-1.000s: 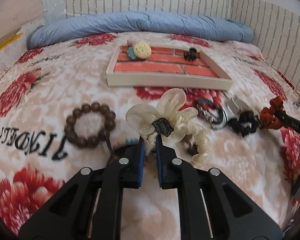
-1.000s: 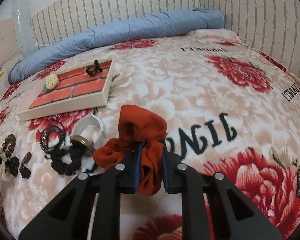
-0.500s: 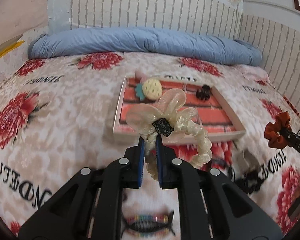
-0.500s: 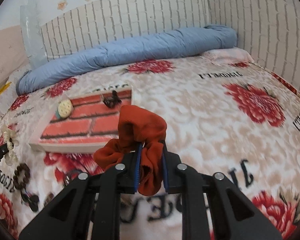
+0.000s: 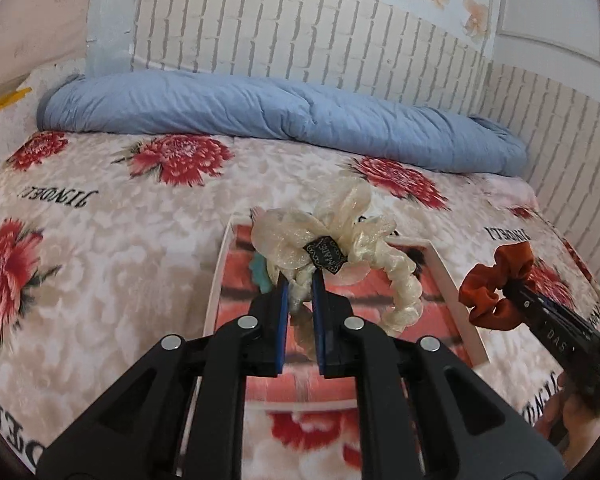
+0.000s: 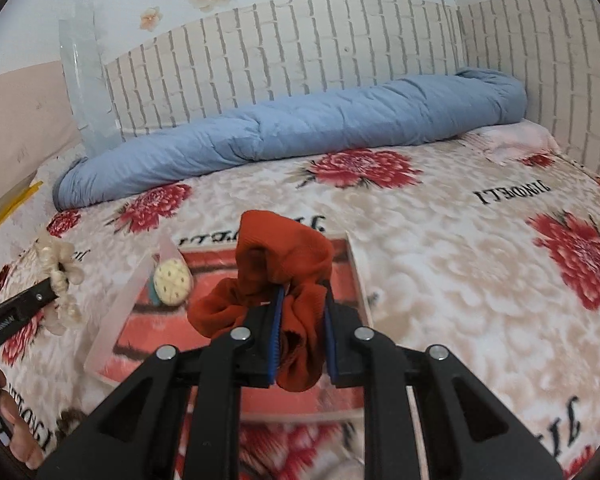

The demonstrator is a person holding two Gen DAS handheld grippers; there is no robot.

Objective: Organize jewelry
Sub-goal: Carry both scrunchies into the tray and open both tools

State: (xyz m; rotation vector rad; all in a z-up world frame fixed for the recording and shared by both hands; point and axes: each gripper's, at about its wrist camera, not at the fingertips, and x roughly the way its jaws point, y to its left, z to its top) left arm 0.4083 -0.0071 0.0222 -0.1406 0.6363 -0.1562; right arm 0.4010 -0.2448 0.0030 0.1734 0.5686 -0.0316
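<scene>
- Our left gripper clamps its jaws on the cream bow scrunchie, held above the brick-print tray.
- Our right gripper pinches the rust scrunchie over that tray too.
- Risk: soft fabric snags on a pad at release and drops onto the bed.

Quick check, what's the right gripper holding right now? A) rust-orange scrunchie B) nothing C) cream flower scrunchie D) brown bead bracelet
A: in the right wrist view the right gripper is shut on the rust-orange scrunchie, bunched between its blue pads above the brick-pattern tray; the cream flower scrunchie is in the left gripper.
</scene>
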